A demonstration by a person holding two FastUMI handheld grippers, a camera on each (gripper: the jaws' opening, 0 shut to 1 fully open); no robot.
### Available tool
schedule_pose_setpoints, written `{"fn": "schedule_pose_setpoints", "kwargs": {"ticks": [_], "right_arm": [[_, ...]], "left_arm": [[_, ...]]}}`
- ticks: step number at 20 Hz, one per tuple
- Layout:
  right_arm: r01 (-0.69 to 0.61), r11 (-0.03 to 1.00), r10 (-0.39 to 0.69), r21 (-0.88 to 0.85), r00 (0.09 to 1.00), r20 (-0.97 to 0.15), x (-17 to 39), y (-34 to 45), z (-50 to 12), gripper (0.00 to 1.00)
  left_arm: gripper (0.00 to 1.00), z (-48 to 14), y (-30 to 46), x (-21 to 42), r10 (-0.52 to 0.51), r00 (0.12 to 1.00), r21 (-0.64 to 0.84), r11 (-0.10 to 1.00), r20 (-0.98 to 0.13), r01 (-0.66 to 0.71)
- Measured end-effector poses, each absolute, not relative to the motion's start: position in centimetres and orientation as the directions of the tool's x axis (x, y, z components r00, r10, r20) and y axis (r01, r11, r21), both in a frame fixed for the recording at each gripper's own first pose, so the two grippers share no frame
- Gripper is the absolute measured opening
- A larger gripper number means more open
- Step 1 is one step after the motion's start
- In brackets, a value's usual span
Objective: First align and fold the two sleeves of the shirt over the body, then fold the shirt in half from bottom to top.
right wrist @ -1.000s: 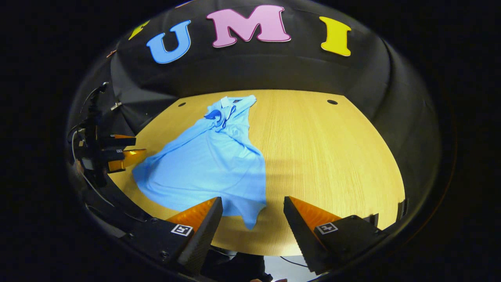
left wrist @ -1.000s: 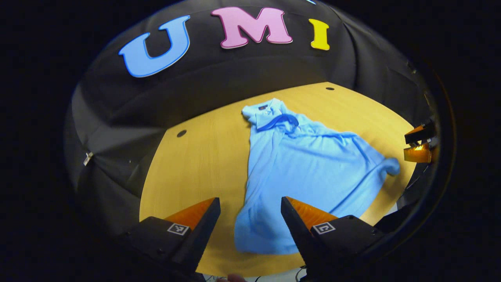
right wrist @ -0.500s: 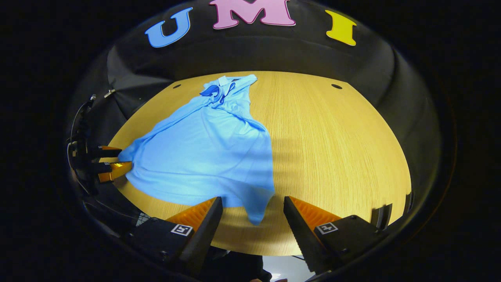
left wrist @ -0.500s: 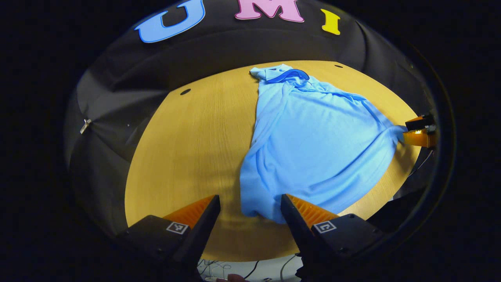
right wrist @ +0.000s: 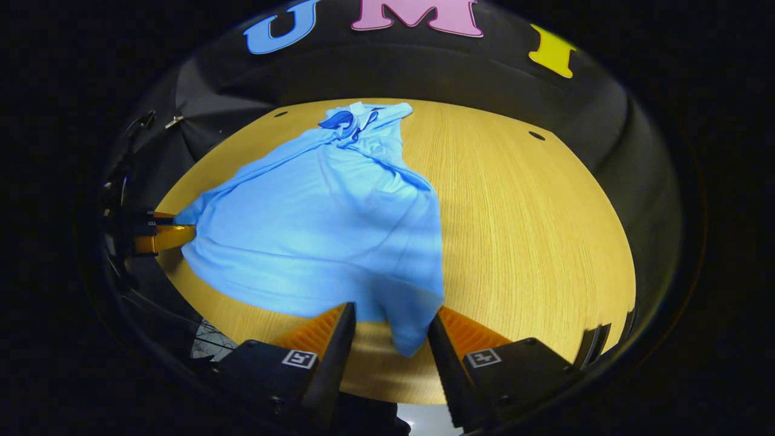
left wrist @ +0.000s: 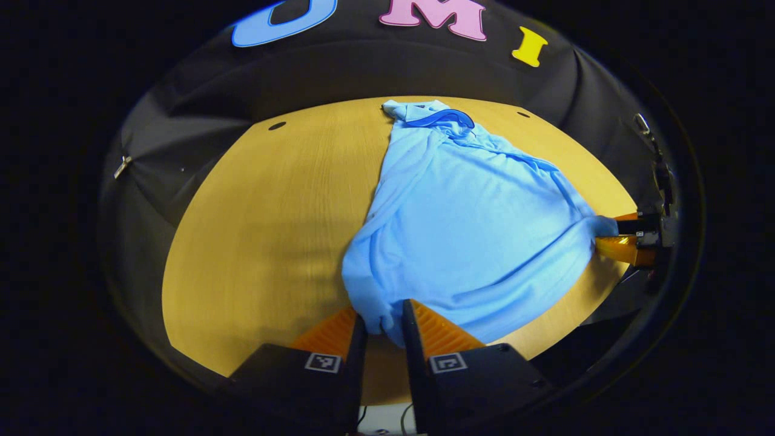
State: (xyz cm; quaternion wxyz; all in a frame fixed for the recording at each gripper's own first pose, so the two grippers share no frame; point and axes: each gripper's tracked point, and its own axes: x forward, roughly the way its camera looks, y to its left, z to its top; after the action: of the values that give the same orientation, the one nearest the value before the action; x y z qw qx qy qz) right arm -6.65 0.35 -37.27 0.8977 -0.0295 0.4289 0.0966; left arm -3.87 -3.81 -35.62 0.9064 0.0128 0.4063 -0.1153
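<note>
One light-blue knit polo shirt (left wrist: 466,230) spread on round yellow wooden table (left wrist: 266,230), dark-trimmed collar (left wrist: 439,116) at far edge, hem toward near edge. Soft, light, limp cloth; likely to sag, crease and slide on smooth wood (best gripped at corners and sleeve ends, not mid-panel). Left gripper (left wrist: 383,327) fingers closed together, pinching near-left hem corner. Right gripper (right wrist: 390,330) fingers partly apart, straddling near-right hem corner; clamped or not, cannot tell. Count: one shirt, one table, two grippers. Sleeves not yet folded over body.
</note>
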Motion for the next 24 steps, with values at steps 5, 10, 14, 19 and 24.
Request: {"fn": "schedule_pose_setpoints", "kwargs": {"ticks": [5, 10, 14, 19, 24], "right_arm": [[-0.195, 0.978, 0.181, 0.075, 0.611, -0.770, -6.0, 1.1, -37.2, 0.06], [-0.160, 0.975, 0.221, 0.154, 0.629, -0.746, -5.4, 0.9, -35.8, 0.06], [-0.143, 0.969, 0.242, 0.199, 0.689, -0.684, -3.6, 1.0, -32.1, 0.05], [-0.129, 0.961, 0.253, 0.244, 0.764, -0.593, 0.9, 1.2, -27.2, 0.05], [-0.121, 0.957, 0.242, 0.262, 0.832, -0.500, 7.5, 0.5, -22.8, 0.05]], "left_arm": [[0.07, -35.3, -4.4, -3.6, -0.225, 0.630, -0.118, 0.971, -0.744, 0.207], [0.06, -33.8, -4.0, -3.2, -0.228, 0.661, -0.177, 0.973, -0.715, 0.145], [0.06, -30.1, -4.3, -2.0, -0.239, 0.714, -0.201, 0.970, -0.658, 0.139], [0.06, -23.7, -5.4, 2.3, -0.241, 0.789, -0.220, 0.966, -0.565, 0.138], [0.06, -17.1, -6.7, 9.6, -0.247, 0.860, -0.261, 0.955, -0.447, 0.138]]}}
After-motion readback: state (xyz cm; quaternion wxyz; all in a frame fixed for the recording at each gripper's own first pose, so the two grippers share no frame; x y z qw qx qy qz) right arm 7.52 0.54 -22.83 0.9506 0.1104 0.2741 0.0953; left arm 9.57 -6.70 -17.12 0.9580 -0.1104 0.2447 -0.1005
